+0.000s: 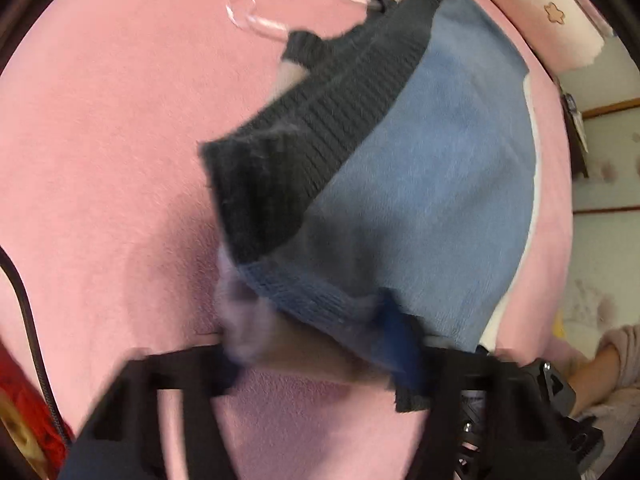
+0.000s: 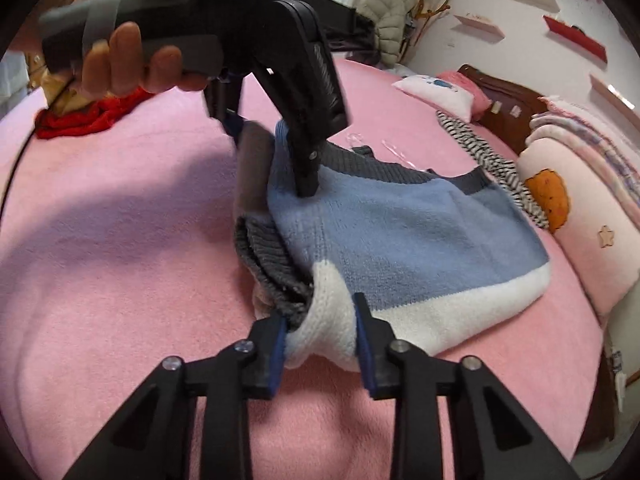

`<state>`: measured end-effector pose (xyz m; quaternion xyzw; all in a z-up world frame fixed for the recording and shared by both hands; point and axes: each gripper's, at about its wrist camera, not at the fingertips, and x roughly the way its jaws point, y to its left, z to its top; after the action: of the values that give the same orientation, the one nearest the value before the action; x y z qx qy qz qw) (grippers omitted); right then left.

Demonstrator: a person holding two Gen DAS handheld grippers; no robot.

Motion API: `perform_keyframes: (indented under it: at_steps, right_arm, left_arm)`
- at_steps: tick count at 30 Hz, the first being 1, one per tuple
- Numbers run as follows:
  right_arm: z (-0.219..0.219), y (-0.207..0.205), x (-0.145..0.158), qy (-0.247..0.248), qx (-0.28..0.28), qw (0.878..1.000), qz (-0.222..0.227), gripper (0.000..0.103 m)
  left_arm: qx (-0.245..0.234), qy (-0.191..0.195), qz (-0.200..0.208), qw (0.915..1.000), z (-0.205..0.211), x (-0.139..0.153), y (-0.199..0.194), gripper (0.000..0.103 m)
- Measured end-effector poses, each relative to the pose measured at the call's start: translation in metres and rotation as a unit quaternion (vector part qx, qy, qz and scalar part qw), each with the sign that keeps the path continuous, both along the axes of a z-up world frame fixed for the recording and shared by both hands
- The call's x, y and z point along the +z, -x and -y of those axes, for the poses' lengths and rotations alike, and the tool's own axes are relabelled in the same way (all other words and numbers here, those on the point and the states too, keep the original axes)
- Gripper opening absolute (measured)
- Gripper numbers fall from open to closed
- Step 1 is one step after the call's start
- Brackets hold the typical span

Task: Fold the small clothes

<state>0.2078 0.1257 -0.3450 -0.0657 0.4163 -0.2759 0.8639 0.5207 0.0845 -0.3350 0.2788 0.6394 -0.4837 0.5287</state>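
A small knit sweater (image 2: 404, 236), blue with white hem and grey ribbed trim, lies partly folded on the pink bed cover (image 2: 120, 240). My right gripper (image 2: 320, 336) is closed on the white corner of the sweater near the front. My left gripper (image 2: 276, 152) is seen from the right wrist view, held by a hand, pinching the blue and grey edge and lifting it. In the left wrist view the sweater (image 1: 420, 184) hangs from my left gripper (image 1: 320, 360), blurred by motion.
A red garment (image 2: 84, 120) lies at the far left. A striped black and white garment (image 2: 492, 164) and a clear hanger (image 1: 264, 20) lie beyond the sweater. Pillows (image 2: 580, 216) line the right side. A cable (image 1: 28, 320) runs at the left.
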Motion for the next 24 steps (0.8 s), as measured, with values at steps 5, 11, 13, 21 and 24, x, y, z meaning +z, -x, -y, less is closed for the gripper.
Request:
perform_keyframes:
  at_steps: [5, 11, 13, 21, 24]
  right_arm:
    - [0.007, 0.008, 0.014, -0.009, 0.033, 0.999, 0.017, 0.023]
    - [0.008, 0.012, 0.013, -0.008, 0.060, 0.998, 0.004, 0.022]
    - [0.009, 0.012, 0.014, -0.009, 0.064, 0.998, 0.004, 0.022]
    - [0.026, 0.021, 0.030, -0.054, 0.076, 0.996, 0.017, 0.020]
    - [0.042, 0.025, 0.046, -0.090, 0.074, 0.993, 0.033, 0.020]
  left_arm:
    - [0.068, 0.038, -0.045, 0.9960, -0.025, 0.032, -0.018, 0.052]
    - [0.132, 0.037, -0.083, 0.9870, -0.012, 0.026, 0.021, 0.099]
    - [0.139, 0.007, -0.031, 0.9898, -0.003, 0.021, 0.032, 0.095]
    - [0.122, -0.044, 0.076, 0.9886, 0.000, 0.026, 0.061, 0.021]
    - [0.132, -0.041, 0.092, 0.9861, 0.001, 0.048, 0.062, 0.020]
